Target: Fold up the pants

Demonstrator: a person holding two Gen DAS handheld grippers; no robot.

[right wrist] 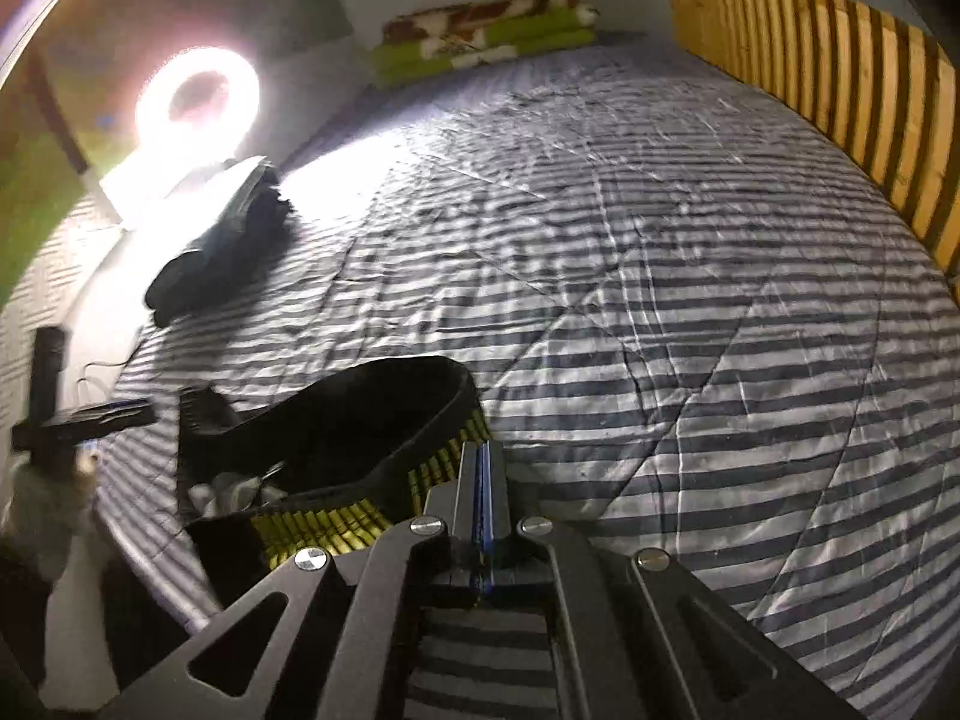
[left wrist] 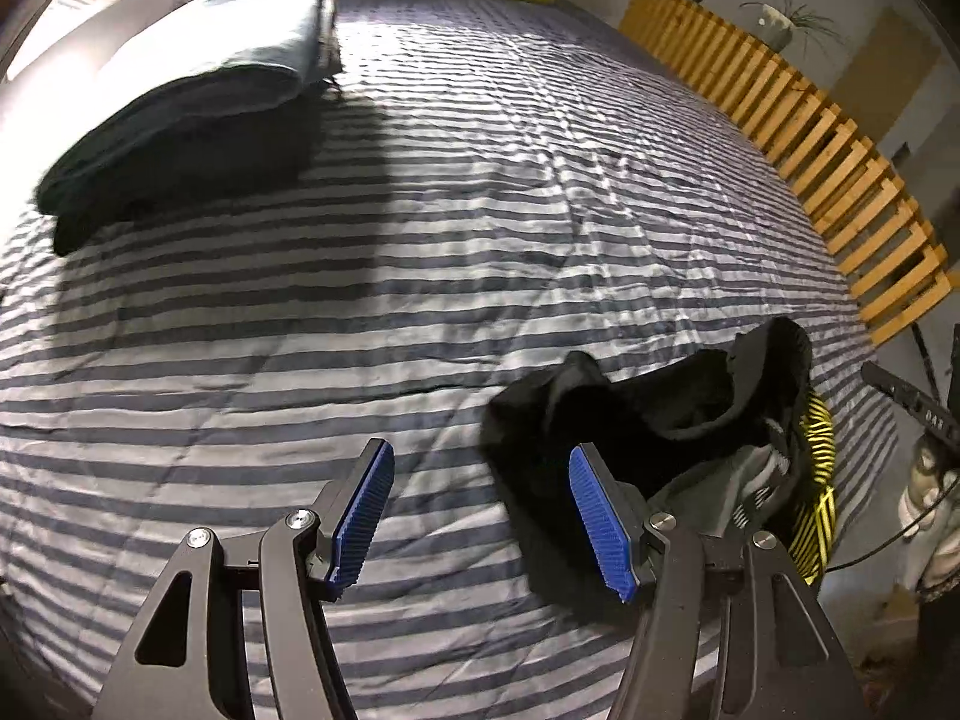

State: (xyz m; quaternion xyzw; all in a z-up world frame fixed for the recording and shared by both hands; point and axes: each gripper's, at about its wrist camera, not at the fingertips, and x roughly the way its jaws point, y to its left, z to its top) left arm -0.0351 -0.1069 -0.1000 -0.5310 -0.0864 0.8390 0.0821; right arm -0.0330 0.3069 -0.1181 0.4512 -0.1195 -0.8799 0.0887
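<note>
A crumpled pair of black pants (left wrist: 660,408) lies on the striped bed cover, with yellow-and-black patterned cloth (left wrist: 819,468) beneath its right side. My left gripper (left wrist: 480,468) is open just left of the heap, blue pads apart with only the bedcover between them; its right finger (left wrist: 600,516) overlaps the pants' edge. In the right wrist view the pants' open waistband (right wrist: 336,438) sits to the left of my right gripper (right wrist: 482,450). That gripper is shut, pads pressed together, and I see no cloth between them. Its tip is beside the yellow-and-black cloth (right wrist: 336,528).
A folded stack of dark and teal clothes (left wrist: 180,108) rests at the bed's far left, near a bright ring light (right wrist: 198,96). A wooden slatted rail (left wrist: 810,138) runs along the right side. Green patterned blankets (right wrist: 480,30) lie at the far end. A black stand (right wrist: 54,408) is beside the near corner.
</note>
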